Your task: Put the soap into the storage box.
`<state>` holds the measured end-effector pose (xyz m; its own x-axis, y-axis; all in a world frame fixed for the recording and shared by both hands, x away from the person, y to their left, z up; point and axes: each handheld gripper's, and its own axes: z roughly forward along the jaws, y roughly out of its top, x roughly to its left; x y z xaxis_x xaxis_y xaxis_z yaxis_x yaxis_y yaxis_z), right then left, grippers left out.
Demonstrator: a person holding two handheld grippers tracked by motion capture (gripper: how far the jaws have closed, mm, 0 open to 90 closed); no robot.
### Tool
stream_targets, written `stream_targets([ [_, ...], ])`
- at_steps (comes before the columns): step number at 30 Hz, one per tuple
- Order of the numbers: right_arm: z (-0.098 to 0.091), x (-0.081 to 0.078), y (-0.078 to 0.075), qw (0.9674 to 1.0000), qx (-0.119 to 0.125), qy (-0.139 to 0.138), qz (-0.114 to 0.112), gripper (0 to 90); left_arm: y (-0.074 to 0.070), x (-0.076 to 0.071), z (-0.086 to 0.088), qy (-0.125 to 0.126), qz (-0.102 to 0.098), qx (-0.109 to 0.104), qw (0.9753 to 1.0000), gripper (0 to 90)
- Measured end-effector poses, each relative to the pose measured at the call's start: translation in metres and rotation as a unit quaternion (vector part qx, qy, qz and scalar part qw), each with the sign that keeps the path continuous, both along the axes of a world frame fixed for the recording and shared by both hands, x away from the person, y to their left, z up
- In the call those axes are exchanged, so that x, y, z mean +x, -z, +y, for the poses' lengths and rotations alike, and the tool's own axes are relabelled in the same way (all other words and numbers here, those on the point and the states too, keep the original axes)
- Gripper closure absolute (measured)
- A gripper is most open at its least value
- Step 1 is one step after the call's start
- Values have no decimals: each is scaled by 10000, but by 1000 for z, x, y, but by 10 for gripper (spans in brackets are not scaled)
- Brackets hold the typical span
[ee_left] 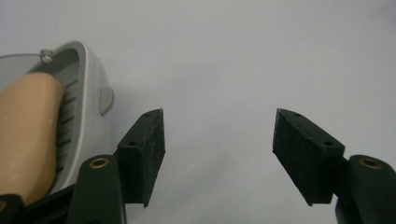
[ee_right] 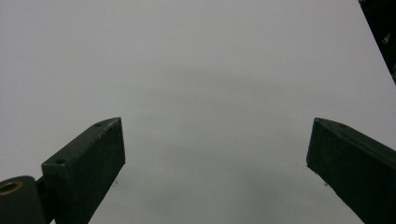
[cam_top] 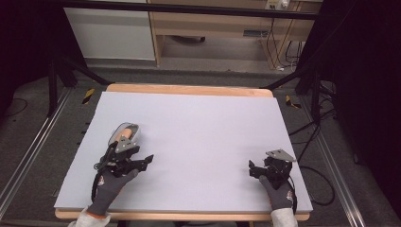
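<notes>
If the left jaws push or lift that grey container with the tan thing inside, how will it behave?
The grey container looks like rigid moulded plastic with slotted walls, so it probably keeps its shape. It lies on the smooth pale table cover, so a sideways push would likely slide it rather than roll it. The tan item sits loose inside and may shift if the container is tilted.

Grey carpet floor, wooden desk behind, white cabinet, dark surroundings, floor cables
</notes>
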<state>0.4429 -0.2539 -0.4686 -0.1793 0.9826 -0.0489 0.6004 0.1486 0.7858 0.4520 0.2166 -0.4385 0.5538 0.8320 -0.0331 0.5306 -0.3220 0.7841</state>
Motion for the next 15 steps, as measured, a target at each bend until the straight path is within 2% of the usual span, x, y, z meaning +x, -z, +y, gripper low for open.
stream_targets([
  [5,-1,0,1,10000,5,45,34,47,13,-11,6,16,105,68,9999,320],
  [15,-6,1,2,9999,3,122,51,47,21,-21,18,-35,175,92,9998,291],
])
